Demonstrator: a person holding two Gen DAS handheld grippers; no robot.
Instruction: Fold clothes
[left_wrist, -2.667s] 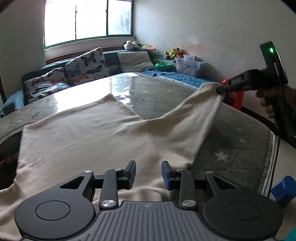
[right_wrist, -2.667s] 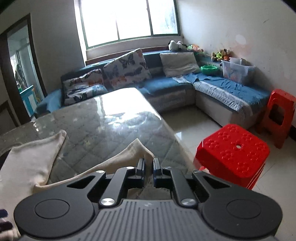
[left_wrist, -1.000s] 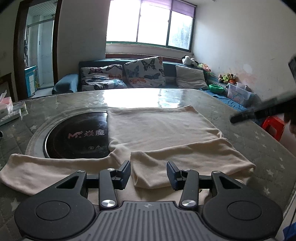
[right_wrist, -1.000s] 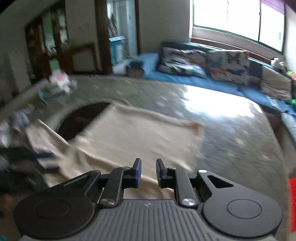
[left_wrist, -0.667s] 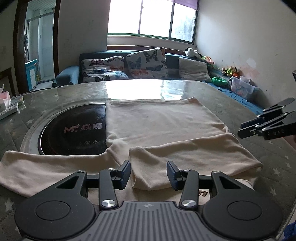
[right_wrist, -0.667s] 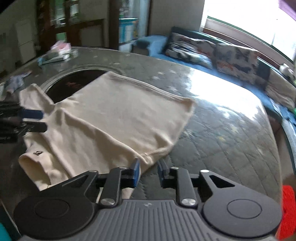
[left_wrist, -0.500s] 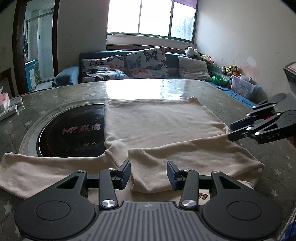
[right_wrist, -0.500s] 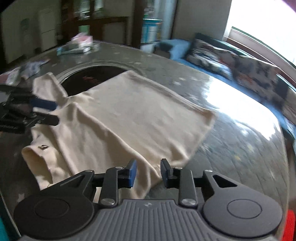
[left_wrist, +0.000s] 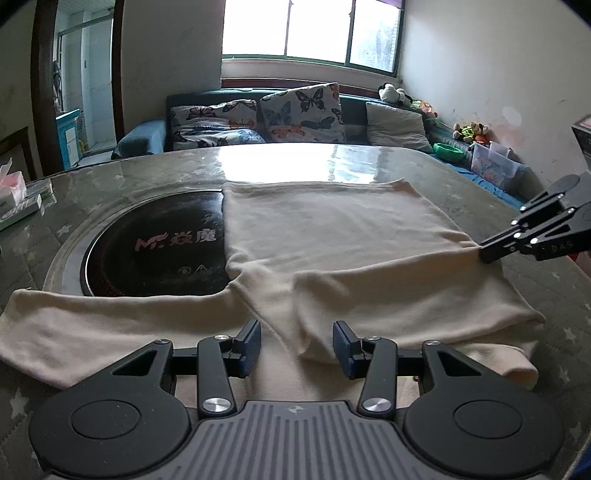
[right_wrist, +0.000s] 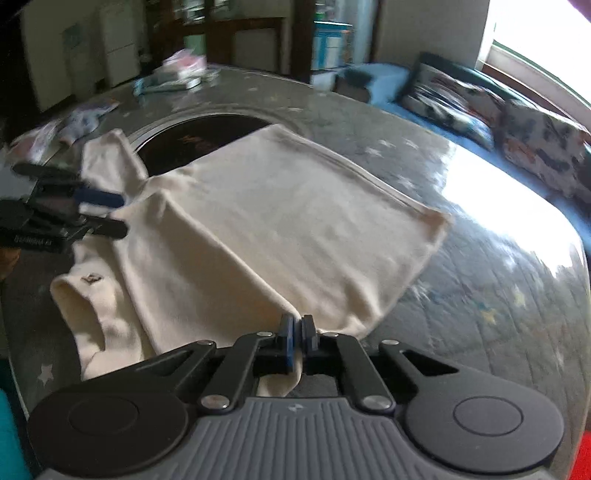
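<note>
left wrist view: cream shirt (left_wrist: 332, 236) lies flat on the quilted table (left_wrist: 424, 166), hem toward the sofa (left_wrist: 258, 122), one sleeve stretched leftward, the other folded across the body. left gripper (left_wrist: 296, 343), jaws wide, hovers over the collar end. right gripper (right_wrist: 297, 341) pinches the shirt's edge.

Round table under a glossy star-print quilted cover (left_wrist: 535, 280), black circular induction hob (left_wrist: 155, 247) set into its middle. Dark blue corner sofa (left_wrist: 147, 134) behind, butterfly-print cushions (left_wrist: 303, 112) and plain grey cushion (left_wrist: 397, 122) on it. Clear plastic storage box (left_wrist: 493, 166) and green bowl (left_wrist: 448, 151) along right wall. Bright window (left_wrist: 314, 27) above.
</note>
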